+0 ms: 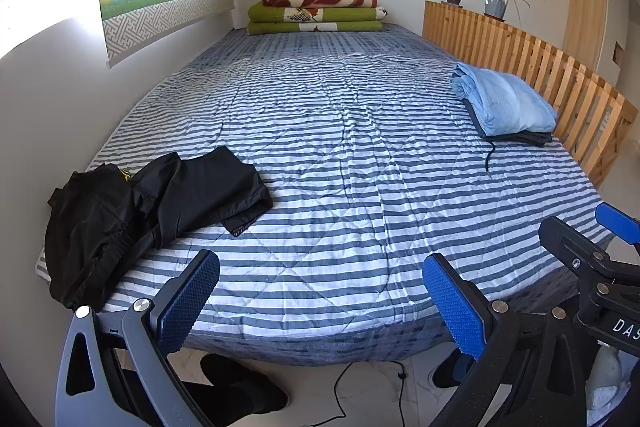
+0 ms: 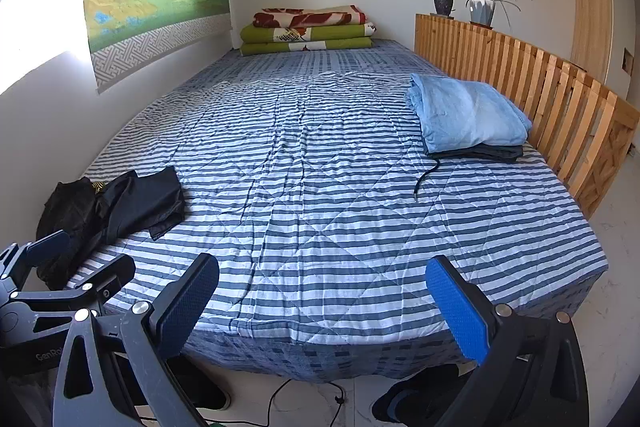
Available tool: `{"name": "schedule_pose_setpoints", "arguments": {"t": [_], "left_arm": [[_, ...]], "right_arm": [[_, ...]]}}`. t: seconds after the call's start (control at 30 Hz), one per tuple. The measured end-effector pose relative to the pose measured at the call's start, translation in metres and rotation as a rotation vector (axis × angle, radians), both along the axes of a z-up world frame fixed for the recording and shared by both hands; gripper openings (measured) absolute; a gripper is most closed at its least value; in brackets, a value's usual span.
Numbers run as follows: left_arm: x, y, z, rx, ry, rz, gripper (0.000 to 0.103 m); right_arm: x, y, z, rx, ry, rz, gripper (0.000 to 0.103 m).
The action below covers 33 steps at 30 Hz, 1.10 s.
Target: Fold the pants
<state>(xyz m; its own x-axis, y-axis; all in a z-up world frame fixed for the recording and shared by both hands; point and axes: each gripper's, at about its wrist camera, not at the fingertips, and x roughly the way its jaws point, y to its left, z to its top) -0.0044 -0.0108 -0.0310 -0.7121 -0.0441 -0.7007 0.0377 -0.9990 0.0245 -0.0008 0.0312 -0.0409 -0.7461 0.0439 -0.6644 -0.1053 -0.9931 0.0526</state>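
The left gripper (image 1: 320,301) and the right gripper (image 2: 322,303) both hang over the near edge of the striped bed (image 1: 340,155), fingers spread wide with nothing between them. The black pants (image 1: 152,211) lie crumpled at about ten o'clock from the left gripper, near the bed's left corner; a folded light-blue cloth (image 2: 466,117) sits at two o'clock beside the wooden slatted rail (image 2: 520,75)

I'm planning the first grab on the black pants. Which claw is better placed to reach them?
Left. The black pants lie crumpled at the bed's near left corner, just ahead of the open left claw. The right claw, also open, faces bare striped quilt, farther away.
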Motion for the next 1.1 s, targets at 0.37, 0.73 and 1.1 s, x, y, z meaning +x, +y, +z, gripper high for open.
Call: {"name": "schedule_pose_setpoints", "arguments": {"t": [0.37,0.73,1.1], "left_arm": [[-0.008,-0.002,0.003,0.009,0.014,0.010,0.103],[-0.014,-0.002,0.001,0.003,0.017,0.006,0.103],[-0.020,-0.008,-0.005,0.007,0.011,0.005,0.103]], "right_arm": [[-0.003,0.003,0.000,0.021,0.009,-0.025,0.102],[-0.008,0.000,-0.006,0.036,0.013,-0.031,0.102],[-0.016,-0.004,-0.012,0.039,-0.003,-0.022,0.102]]}}
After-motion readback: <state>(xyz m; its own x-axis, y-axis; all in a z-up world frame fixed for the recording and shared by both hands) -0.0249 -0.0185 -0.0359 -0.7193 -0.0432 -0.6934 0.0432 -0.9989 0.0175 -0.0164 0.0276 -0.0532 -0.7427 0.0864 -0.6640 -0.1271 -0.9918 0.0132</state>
